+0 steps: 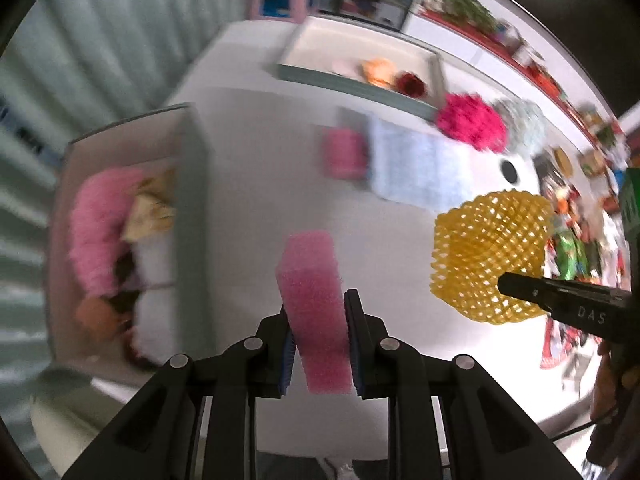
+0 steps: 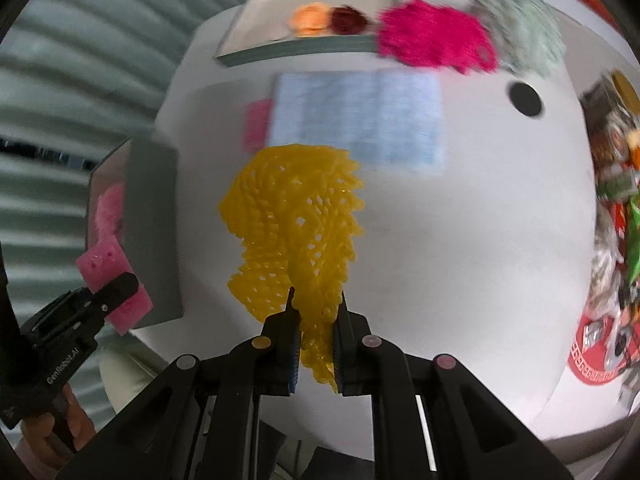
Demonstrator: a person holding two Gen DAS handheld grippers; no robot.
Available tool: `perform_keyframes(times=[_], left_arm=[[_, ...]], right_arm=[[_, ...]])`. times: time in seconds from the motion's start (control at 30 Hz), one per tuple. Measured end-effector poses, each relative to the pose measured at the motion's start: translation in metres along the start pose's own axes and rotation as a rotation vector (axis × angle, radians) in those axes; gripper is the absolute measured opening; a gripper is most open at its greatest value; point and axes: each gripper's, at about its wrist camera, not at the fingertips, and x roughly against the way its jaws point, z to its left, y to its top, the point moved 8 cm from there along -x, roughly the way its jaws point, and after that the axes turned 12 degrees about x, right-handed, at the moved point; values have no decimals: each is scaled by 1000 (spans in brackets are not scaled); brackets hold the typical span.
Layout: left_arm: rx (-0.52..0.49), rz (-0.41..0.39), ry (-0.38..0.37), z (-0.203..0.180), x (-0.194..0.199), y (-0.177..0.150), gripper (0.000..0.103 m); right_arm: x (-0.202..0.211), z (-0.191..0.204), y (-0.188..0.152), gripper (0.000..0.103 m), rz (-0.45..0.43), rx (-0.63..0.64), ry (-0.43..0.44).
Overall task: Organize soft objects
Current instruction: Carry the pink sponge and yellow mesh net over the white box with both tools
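Left wrist view, nearest first: the left gripper (image 1: 318, 332) pinches a pink sponge (image 1: 310, 280) between its pads, the block standing on end above the white table (image 1: 248, 184). To its right the right gripper (image 2: 316, 320) is clamped on a yellow net (image 2: 294, 216), a crumpled open mesh that hangs bunched from the jaws. Both pieces look lifted clear of the table, so I judge this the carrying step: each needs a bin to go into. A grey bin (image 1: 192, 208) at left already holds a pink fluffy piece. Farther off lie a blue cloth (image 2: 356, 116), a magenta puff (image 2: 432, 36) and a pale one. At the back a tray (image 1: 352, 82) holds two small balls.
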Motion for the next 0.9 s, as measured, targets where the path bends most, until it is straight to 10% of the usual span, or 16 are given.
perform_keyframes(times=[0.9], left_arm=[[212, -126, 121, 219, 52, 24, 23]], right_arm=[[-25, 278, 76, 14, -53, 358, 19]])
